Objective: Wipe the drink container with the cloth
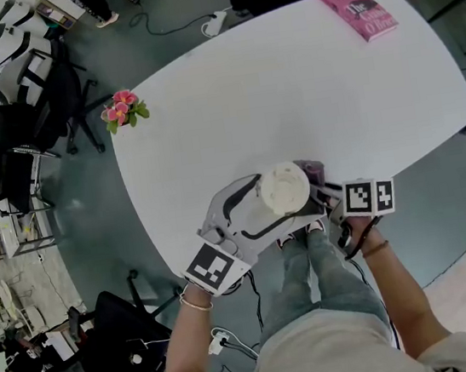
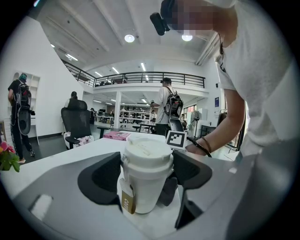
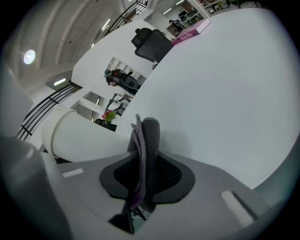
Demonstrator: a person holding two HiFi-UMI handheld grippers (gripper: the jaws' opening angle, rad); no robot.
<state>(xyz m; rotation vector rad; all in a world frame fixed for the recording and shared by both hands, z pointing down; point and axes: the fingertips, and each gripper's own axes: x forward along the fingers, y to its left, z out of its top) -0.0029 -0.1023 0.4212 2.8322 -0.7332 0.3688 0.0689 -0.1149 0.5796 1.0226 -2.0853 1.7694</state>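
You hold the cup (image 2: 145,159) and the cloth (image 3: 147,136) side by side.
Your left gripper (image 2: 146,174) stands wide, jaws pressing both sides of the upright white cup, low in the middle of the head view near the table (image 1: 288,87) edge. Your right gripper (image 3: 145,161) pinches the grey cloth tight, just beside the cup's wall.
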